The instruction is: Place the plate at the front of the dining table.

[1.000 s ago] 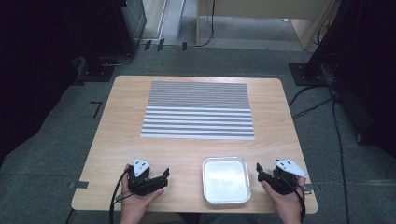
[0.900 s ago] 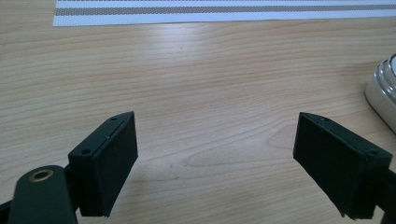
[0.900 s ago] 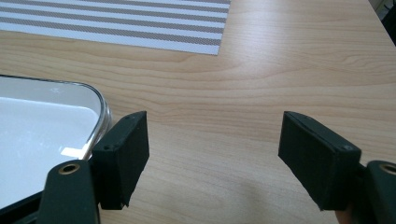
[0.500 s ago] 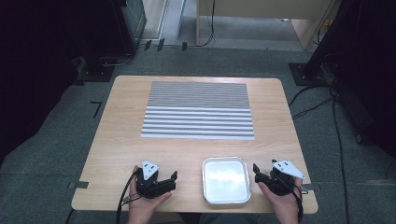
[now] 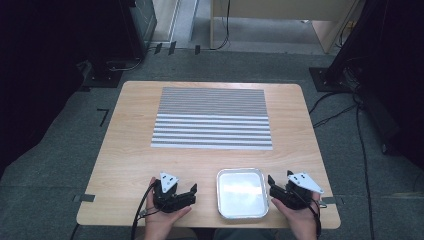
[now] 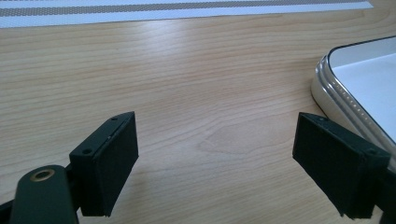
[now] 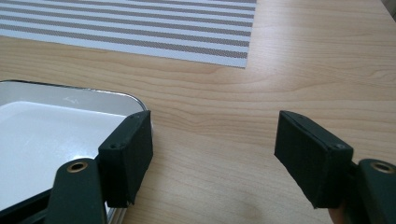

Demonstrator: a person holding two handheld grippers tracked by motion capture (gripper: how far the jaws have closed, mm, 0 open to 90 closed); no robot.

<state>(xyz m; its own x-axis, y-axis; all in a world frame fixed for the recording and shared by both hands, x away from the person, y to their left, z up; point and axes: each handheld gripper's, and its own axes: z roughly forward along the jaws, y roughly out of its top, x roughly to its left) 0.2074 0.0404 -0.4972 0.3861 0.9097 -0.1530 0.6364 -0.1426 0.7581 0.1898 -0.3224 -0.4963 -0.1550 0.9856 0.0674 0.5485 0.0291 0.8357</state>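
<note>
Both grippers have shifted slightly over the last second: the left one has slid rightward along the near edge toward the tray and turned its jaws to point at it, while the right one has edged inward by a small amount.

Shallow rectangular metal tray (image 5: pixel 239 192) with rounded corners and a pale, bare floor — lies flat near the front edge of the light wooden table (image 5: pixel 130 165), its long axis running away from the person. It sits between the two tools. The left gripper (image 5: pixel 188 193), held in the person's left hand (image 5: pixel 162 222), rests just beside the tray's left rim with a strip of bare wood between; the left gripper view places that rim (image 6: pixel 343 100) ahead and to the right of the jaws. The right gripper (image 5: pixel 272 184), held in the right hand (image 5: pixel 297 220), is the nearer of the two: in the right gripper view one jaw overlaps the tray's corner (image 7: pixel 70 116), though contact cannot be judged.

Both pairs of jaws stand spread wide with nothing between them.

Farther out, a grey-and-white striped woven placemat (image 5: pixel 212 117) lies across the table's middle, well apart from the tray. A likely next move is a pinch on the tray's long side rims — the right tool needs the shorter travel.
</note>
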